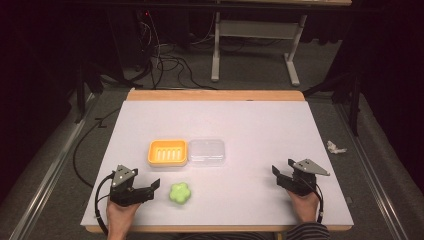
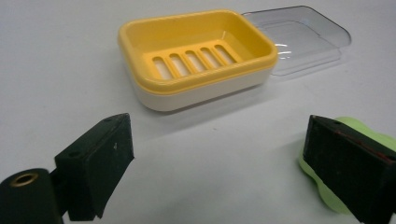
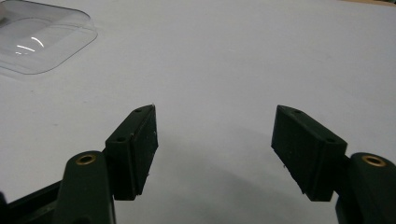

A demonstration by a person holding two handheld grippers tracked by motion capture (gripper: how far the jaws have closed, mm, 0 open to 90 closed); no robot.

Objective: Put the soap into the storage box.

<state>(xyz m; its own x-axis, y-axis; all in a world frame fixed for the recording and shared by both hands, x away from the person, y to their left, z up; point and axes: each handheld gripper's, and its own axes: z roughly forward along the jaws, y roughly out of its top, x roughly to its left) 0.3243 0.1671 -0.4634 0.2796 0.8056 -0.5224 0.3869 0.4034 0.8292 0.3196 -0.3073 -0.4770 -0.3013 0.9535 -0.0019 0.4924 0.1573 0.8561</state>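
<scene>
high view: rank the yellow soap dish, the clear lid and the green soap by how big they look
1. yellow soap dish and clear lid: nearly the same footprint, side by side, too close to rank.
2. green soap: clearly smallest, though it lies slightly nearer the camera.

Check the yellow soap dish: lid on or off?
Off. The yellow soap dish stands open and empty; its clear lid lies flat on the table beside it.
</scene>
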